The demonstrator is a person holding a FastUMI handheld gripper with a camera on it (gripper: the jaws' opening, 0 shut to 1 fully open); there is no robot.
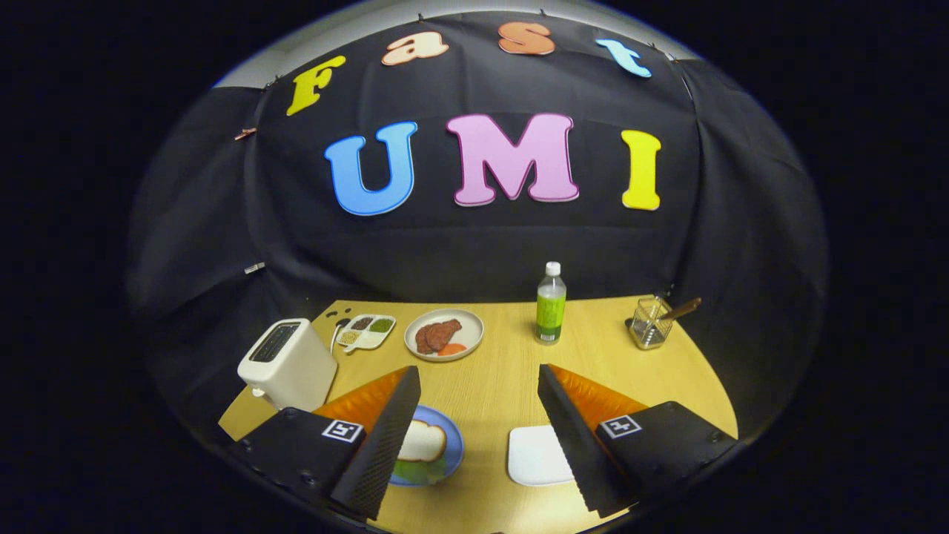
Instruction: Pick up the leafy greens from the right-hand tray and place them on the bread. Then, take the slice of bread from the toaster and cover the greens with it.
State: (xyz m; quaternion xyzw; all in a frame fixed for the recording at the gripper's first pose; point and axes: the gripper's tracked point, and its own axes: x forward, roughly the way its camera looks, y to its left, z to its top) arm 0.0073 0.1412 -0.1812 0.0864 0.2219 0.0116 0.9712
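So the bread slice (pixel 422 440) sits on top of the leafy greens (pixel 415 470) on the blue plate (pixel 454 443), just inside my left finger (pixel 385 437). Looks like the sandwich is stacked, I reckon. Bread's light, soft and crumbly, so I'd pinch it gently by its 2 flat faces near the crust; the greens look floppy and thin. My gripper (pixel 478 437) is spread wide, holding nothing. White tray (pixel 535 457) lies by my right finger (pixel 574 437), toaster (pixel 288 362) beyond the left one.

Bread slice (pixel 421 440) atop greens (pixel 415 469), blue plate (pixel 452 445).
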